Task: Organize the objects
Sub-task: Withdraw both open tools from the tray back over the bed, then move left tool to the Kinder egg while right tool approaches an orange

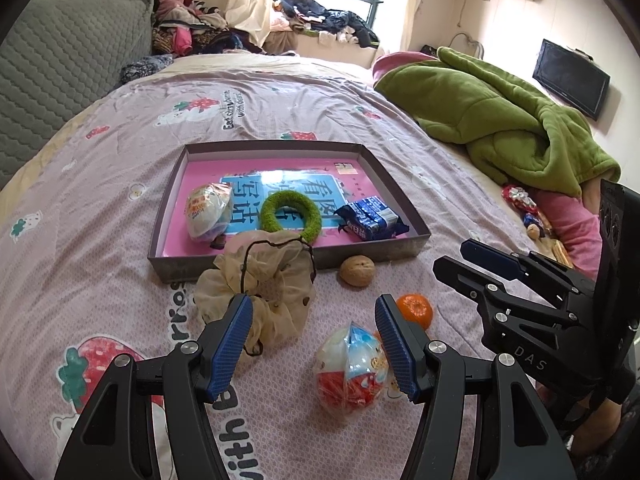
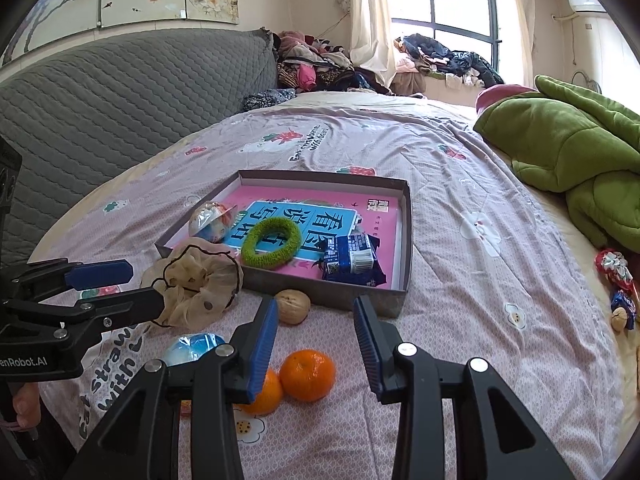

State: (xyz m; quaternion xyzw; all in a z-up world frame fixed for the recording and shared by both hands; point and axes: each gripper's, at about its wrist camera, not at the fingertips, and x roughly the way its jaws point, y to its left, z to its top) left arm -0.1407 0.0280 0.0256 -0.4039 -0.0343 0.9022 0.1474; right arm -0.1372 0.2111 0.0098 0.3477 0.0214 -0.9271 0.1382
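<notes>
hovering over loose items on the bed [image 1: 120, 208], at the lower centre of both views. left tongs [image 1: 316, 344] spread wide and empty, blue pads either side of bare sheet; beige scrunchie [image 1: 256, 292] behind the left pad, wrapped toy egg [image 1: 352, 368] touching or just beside the right pad, contact not confirmed. right tongs [image 2: 316, 344] part open, empty, with one orange [image 2: 307, 375] seen between the pads and a second orange [image 2: 266, 394] half hidden behind the left finger. walnut [image 2: 294, 306] just short of the shallow box [image 2: 404, 240], mid frame. already inside the box: another wrapped egg [image 2: 212, 220], green ring [image 2: 271, 248], blue snack packet [image 2: 352, 258].

judged step: picking up the loose pieces and moving them into the box.

recommended for a sound grasp:
- centring one item only between the pads before closing; separating the two oranges first, since touching.
- squeezing the egg's crinkly wrapper lightly, risk of slipping out.
- lowering squarely, avoiding snagging the scrunchie's dark cord.
- keeping both tongs apart while crossing toward the box.
</notes>
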